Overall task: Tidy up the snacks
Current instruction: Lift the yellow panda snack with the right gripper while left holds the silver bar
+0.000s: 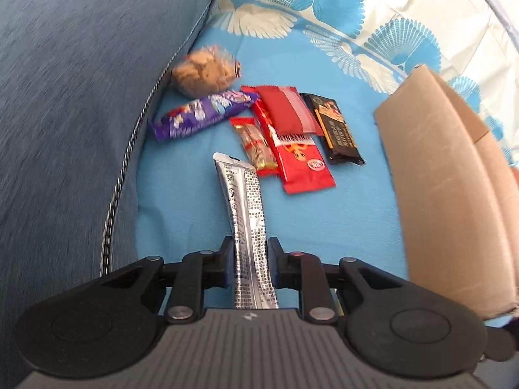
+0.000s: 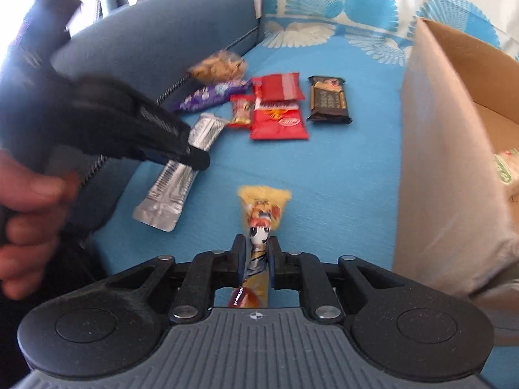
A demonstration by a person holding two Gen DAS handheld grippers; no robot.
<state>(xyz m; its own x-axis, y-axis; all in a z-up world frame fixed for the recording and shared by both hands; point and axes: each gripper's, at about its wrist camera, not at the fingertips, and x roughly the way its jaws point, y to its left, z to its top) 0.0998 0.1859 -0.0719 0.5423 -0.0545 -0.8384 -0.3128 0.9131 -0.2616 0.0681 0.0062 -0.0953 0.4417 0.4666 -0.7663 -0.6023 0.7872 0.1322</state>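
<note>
My left gripper (image 1: pixel 249 253) is shut on a long silver snack packet (image 1: pixel 245 207) and holds it above the blue bedsheet; both also show in the right wrist view, gripper (image 2: pixel 194 159) and packet (image 2: pixel 175 178). My right gripper (image 2: pixel 257 253) is shut on a yellow snack packet with a cartoon face (image 2: pixel 261 214). Ahead lie a purple packet (image 1: pixel 201 113), a bag of biscuits (image 1: pixel 204 71), a small red-gold bar (image 1: pixel 254 146), two red packets (image 1: pixel 298 159) and a black bar (image 1: pixel 337 129).
An open cardboard box (image 1: pixel 444 178) stands at the right, also in the right wrist view (image 2: pixel 447 149), with a green-white packet (image 2: pixel 506 168) inside. A blue cushion (image 1: pixel 81 97) lies along the left. A patterned pillow (image 1: pixel 324 9) is at the back.
</note>
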